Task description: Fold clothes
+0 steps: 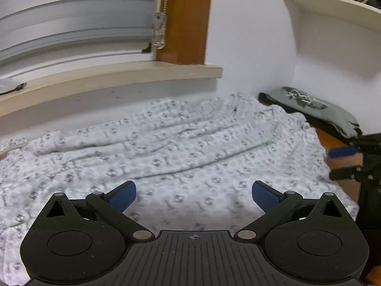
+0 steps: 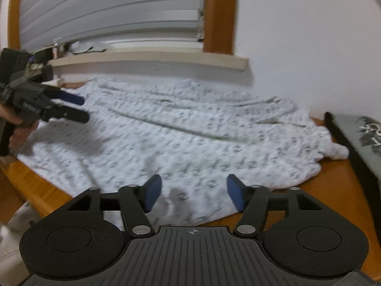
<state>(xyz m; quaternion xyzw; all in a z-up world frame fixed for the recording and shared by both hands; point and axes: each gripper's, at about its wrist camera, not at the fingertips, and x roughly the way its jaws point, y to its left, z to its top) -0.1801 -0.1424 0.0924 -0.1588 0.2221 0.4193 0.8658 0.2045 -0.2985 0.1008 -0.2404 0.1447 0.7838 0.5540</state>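
A white garment with a small dark print (image 1: 181,147) lies spread and wrinkled on a wooden table (image 2: 333,181); it also shows in the right wrist view (image 2: 190,138). My left gripper (image 1: 194,196) is open and empty, just above the garment's near part; it also shows at the left of the right wrist view (image 2: 81,108). My right gripper (image 2: 194,194) is open and empty over the garment's near right edge; it also shows at the right of the left wrist view (image 1: 340,163).
A folded grey and black garment (image 1: 316,109) lies at the table's right, also in the right wrist view (image 2: 362,143). A windowsill (image 1: 114,76) with blinds runs behind the table. A white shelf (image 1: 333,7) holds books at the upper right.
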